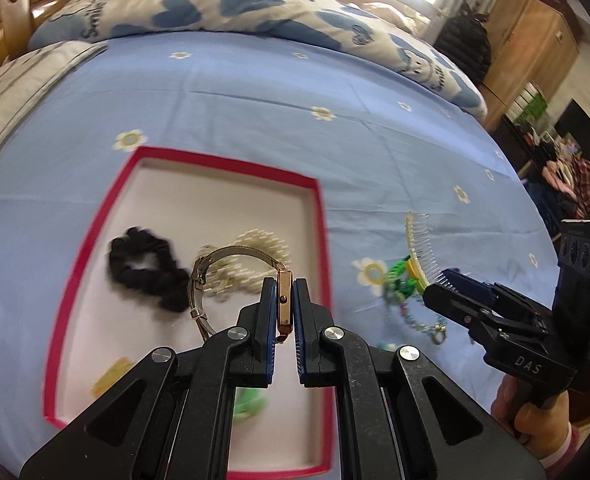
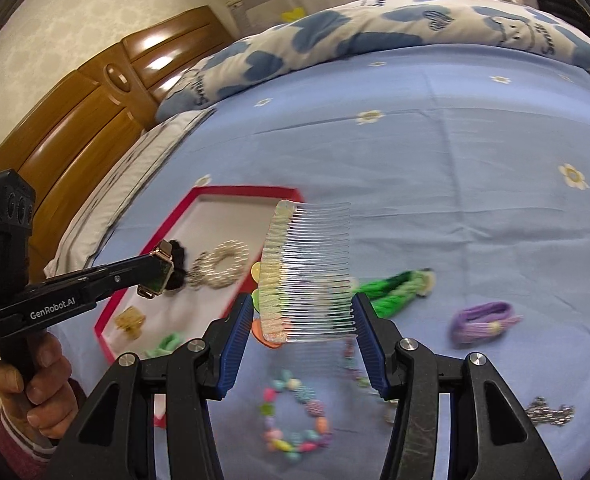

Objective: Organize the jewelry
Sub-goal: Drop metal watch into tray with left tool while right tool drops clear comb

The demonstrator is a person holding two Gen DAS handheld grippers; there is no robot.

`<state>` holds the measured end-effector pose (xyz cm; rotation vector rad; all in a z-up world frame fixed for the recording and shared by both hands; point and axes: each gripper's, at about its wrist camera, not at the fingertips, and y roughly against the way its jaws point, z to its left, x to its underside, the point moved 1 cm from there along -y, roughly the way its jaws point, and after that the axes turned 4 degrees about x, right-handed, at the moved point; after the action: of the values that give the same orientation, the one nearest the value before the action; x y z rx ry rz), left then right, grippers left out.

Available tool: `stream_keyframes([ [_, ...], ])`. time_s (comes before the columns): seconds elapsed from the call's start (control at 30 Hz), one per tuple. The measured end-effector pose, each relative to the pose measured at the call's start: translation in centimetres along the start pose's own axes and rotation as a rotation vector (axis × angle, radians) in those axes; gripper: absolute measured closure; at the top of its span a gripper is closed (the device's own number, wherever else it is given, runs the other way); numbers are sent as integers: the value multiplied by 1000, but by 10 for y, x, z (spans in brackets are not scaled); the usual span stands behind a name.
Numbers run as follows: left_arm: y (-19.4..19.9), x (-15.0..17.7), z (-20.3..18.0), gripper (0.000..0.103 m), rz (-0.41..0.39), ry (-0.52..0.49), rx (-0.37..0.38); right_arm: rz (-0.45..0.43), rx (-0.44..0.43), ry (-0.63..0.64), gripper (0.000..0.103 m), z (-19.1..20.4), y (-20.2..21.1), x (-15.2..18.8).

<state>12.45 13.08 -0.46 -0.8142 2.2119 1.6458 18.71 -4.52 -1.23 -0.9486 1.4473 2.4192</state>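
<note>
My left gripper is shut on a gold watch with a mesh band, held above the red-rimmed white tray. The tray holds a black scrunchie, a pearl hair tie, a yellow clip and a green item. My right gripper is shut on a clear hair comb, held above the blue bedsheet to the right of the tray. The left gripper with the watch also shows in the right wrist view.
On the sheet lie a green hair tie, a purple scrunchie, a colourful bead bracelet, an orange clip and a silver chain. A folded quilt lies at the back. A wooden headboard is at left.
</note>
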Motion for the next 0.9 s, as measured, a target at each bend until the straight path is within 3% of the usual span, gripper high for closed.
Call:
stream_keyframes([
  [0.57, 2, 6, 72, 97, 13, 85, -71, 48, -76, 124, 52, 78, -43, -7],
  [0.9, -17, 9, 96, 97, 40, 126, -93, 113, -65, 145, 52, 91, -86, -8],
])
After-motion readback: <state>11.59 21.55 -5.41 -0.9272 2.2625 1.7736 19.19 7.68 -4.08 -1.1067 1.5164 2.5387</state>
